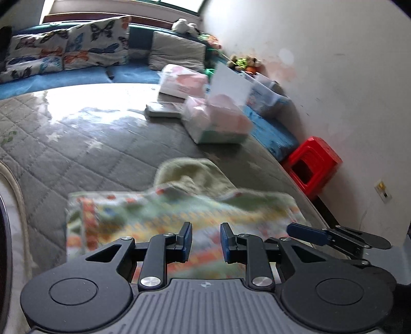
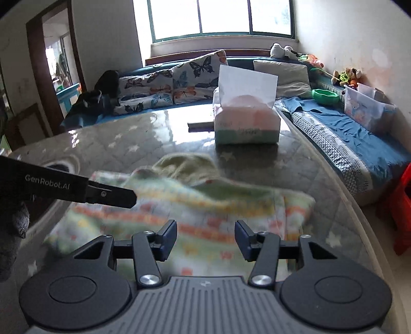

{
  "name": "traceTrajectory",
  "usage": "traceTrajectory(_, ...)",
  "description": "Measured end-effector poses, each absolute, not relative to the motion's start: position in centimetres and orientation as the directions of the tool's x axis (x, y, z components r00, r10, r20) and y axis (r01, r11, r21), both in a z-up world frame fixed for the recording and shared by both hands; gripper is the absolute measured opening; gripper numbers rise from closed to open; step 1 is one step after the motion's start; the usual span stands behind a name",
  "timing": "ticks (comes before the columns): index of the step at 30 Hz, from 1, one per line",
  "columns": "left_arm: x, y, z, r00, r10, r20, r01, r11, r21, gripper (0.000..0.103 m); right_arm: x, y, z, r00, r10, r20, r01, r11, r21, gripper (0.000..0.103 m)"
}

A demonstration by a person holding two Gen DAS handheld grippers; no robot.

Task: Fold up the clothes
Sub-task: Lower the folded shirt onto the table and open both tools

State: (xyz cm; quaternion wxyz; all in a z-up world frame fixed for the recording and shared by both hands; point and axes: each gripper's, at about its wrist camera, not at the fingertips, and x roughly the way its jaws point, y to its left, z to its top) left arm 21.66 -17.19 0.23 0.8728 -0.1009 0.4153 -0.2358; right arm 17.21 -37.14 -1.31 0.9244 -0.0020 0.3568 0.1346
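A patterned green garment (image 2: 195, 213), blurred in both views, lies rumpled on a glossy grey quilted worktop (image 1: 77, 144), a plain green part bunched at its far edge. The left gripper (image 1: 205, 242) and right gripper (image 2: 205, 237) hover side by side over its near edge, both with jaws apart and holding nothing, probably placed to take hold for a fold. Beyond sit tissue boxes (image 2: 245, 120). Butterfly cushions (image 2: 164, 87) line a blue sofa under a bright window (image 2: 221, 18).
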Motion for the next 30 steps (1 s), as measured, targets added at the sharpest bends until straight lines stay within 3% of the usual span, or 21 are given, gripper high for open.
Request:
traceTrajectory(8,18.6,-18.5,-0.8,0.536,-0.489,-0.688,0.368,0.869,-0.332,0.026,13.7,-37.3,-2.7,0.711,0.197,-0.675,-0.247,0.969,0.023,0.058)
traceTrajectory(13,17.6,-18.2,-1.3,0.542,-0.471,-0.696,0.366,0.878,-0.309,0.026,13.5,-37.0,-1.9,0.752,0.183,-0.634,-0.234,0.972,0.004,0.059)
traceTrajectory(16,17.2,-18.0,-1.2,0.55,-0.469,-0.691,0.36,0.88,-0.31,0.026,13.8,-36.8,-1.5,0.772,0.181,-0.61,-0.224,0.975,0.005,0.065)
traceTrajectory(20,16.7,-17.2,-1.1,0.558,-0.46,-0.691,0.346,0.885,-0.31,0.027,14.7,-36.6,-2.8,0.746,0.165,-0.645,-0.217,0.976,-0.002,0.067)
traceTrajectory(22,16.3,-16.6,-0.9,0.565,-0.457,-0.687,0.337,0.888,-0.313,0.028,14.2,-36.8,-3.0,0.747,0.167,-0.644,-0.212,0.977,0.008,0.076)
traceTrajectory(23,16.2,-16.3,-0.8,0.569,-0.453,-0.687,0.33,0.89,-0.314,0.031,13.9,-36.9,-2.9,0.752,0.166,-0.638,-0.205,0.979,0.012,0.084)
traceTrajectory(30,14.9,-15.1,-0.3,0.602,-0.416,-0.682,0.306,0.909,-0.284,0.054,12.8,-36.9,-2.5,0.761,0.162,-0.628,-0.18,0.983,0.035,0.094)
